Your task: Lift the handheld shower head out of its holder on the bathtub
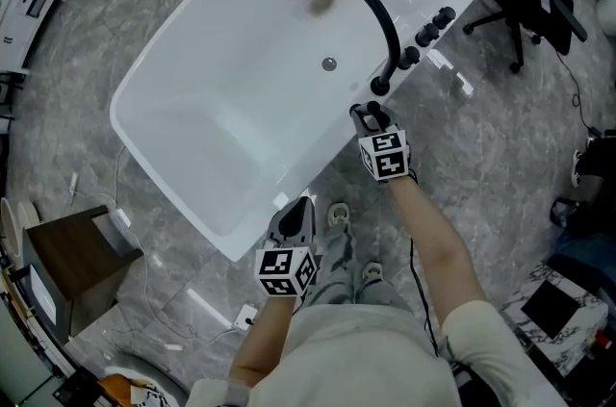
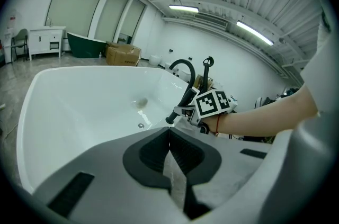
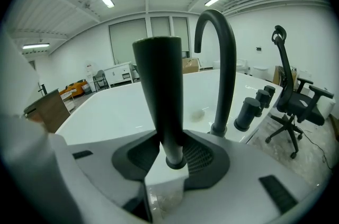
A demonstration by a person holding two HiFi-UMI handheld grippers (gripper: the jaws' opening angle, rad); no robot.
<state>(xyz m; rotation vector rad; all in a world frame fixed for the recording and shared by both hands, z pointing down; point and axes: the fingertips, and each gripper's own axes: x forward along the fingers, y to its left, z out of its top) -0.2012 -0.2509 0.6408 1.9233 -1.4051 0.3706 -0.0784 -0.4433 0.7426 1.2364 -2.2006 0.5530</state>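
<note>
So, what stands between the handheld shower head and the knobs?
The curved black spout stands between shower head and knobs, clearest in the right gripper view.

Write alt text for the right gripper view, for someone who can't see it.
The right gripper is closed on the black handheld shower head, which stands upright in its holder on the white bathtub rim. Beyond it rise a curved black spout and round knobs, with an office chair at right.

You're in a showroom-like hall; ahead of your left jaws stands a white bathtub (image 2: 79,106), beyond it a green tub (image 2: 87,44) and a cardboard box (image 2: 123,53); an office chair (image 3: 288,101) sits right of your right jaws.
</note>
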